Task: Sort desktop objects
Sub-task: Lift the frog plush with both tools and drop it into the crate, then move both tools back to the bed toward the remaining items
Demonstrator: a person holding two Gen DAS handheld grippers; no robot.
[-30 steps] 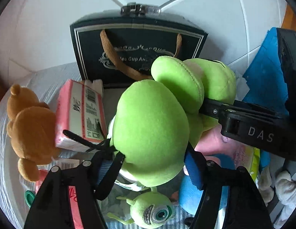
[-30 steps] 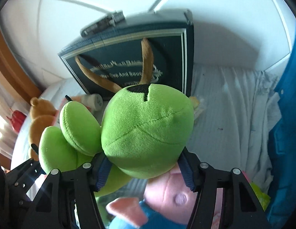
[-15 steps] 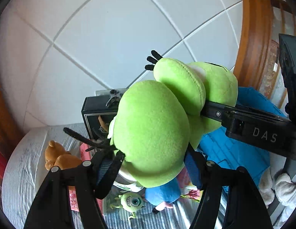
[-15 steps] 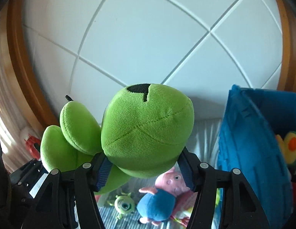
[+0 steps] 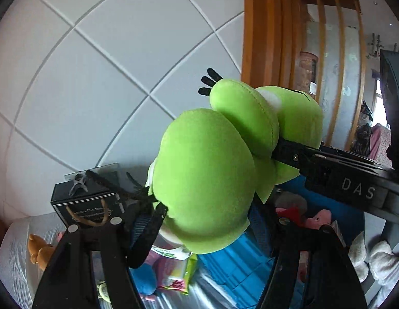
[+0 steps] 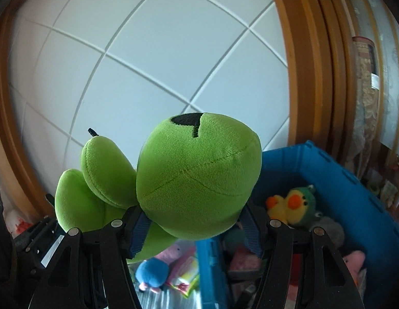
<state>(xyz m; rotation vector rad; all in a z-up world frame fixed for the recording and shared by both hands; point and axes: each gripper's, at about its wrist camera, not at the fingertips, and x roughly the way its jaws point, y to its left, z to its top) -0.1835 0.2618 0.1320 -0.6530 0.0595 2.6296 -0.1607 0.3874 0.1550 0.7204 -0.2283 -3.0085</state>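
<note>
A bright green plush frog (image 5: 204, 180) hangs in the air, gripped by both grippers. My left gripper (image 5: 204, 221) is shut on its rounded green body, blue pads pressed into both sides. My right gripper (image 6: 194, 229) is shut on the frog's head (image 6: 199, 180), which bears a black patch on top. In the left wrist view the right gripper's black arm (image 5: 340, 177) reaches in from the right. The frog is above the near rim of a blue bin (image 6: 328, 170). The bin holds several soft toys, among them a yellow duck (image 6: 292, 206).
Low on the table lie a pig plush in blue (image 6: 153, 270), a dark gift box with a brown handle (image 5: 88, 203), a brown teddy (image 5: 40, 252) and a green one-eyed toy (image 5: 104, 288). A white tiled wall and a wooden frame (image 6: 302, 77) stand behind.
Both grippers have risen with the frog and swung right. The table items have sunk low in view and the blue bin's inside has come into the right wrist view.
</note>
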